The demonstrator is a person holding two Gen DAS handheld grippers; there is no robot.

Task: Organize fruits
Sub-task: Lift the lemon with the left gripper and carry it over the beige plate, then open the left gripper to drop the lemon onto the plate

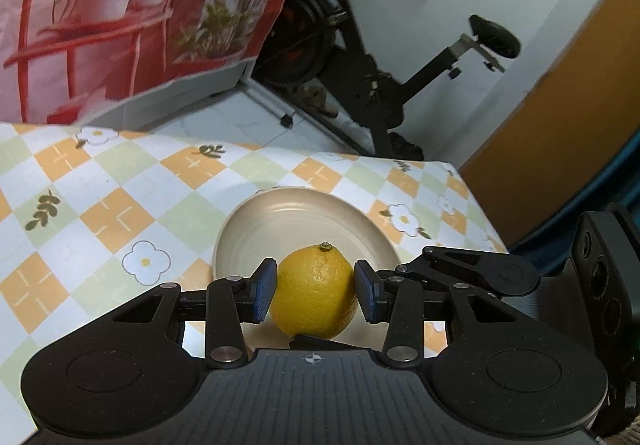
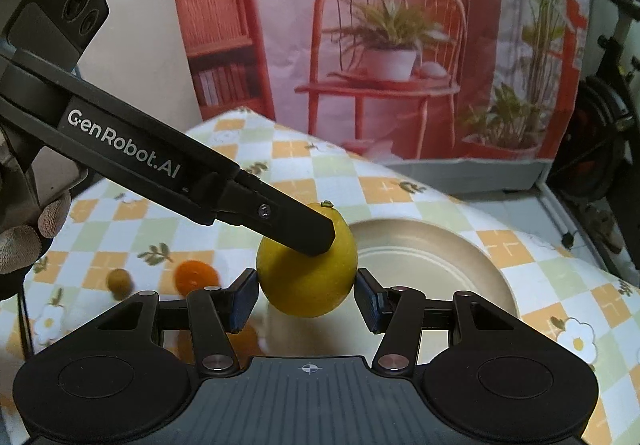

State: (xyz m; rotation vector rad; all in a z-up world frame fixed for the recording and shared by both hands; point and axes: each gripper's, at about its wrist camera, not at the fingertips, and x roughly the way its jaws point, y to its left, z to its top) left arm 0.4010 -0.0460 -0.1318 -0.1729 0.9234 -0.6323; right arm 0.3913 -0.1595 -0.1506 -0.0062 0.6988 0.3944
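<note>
A yellow lemon [image 1: 314, 293] sits between the blue pads of my left gripper [image 1: 316, 291], which is shut on it, just in front of a beige plate [image 1: 280, 213]. In the right wrist view the same lemon [image 2: 308, 281] lies between the pads of my right gripper [image 2: 306, 297], which also closes on it from the other side. The left gripper's finger [image 2: 296, 225] crosses the lemon's top left. The plate [image 2: 432, 245] lies right behind it. An orange [image 2: 196, 275] and a small greenish fruit [image 2: 119, 281] lie on the cloth to the left.
The table has a checked orange, green and white cloth [image 1: 100, 205]. Its far edge [image 1: 280, 149] drops to a tiled floor with an exercise bike [image 1: 360, 57]. A printed backdrop [image 2: 400, 45] hangs behind. A gloved hand [image 2: 24, 237] shows at far left.
</note>
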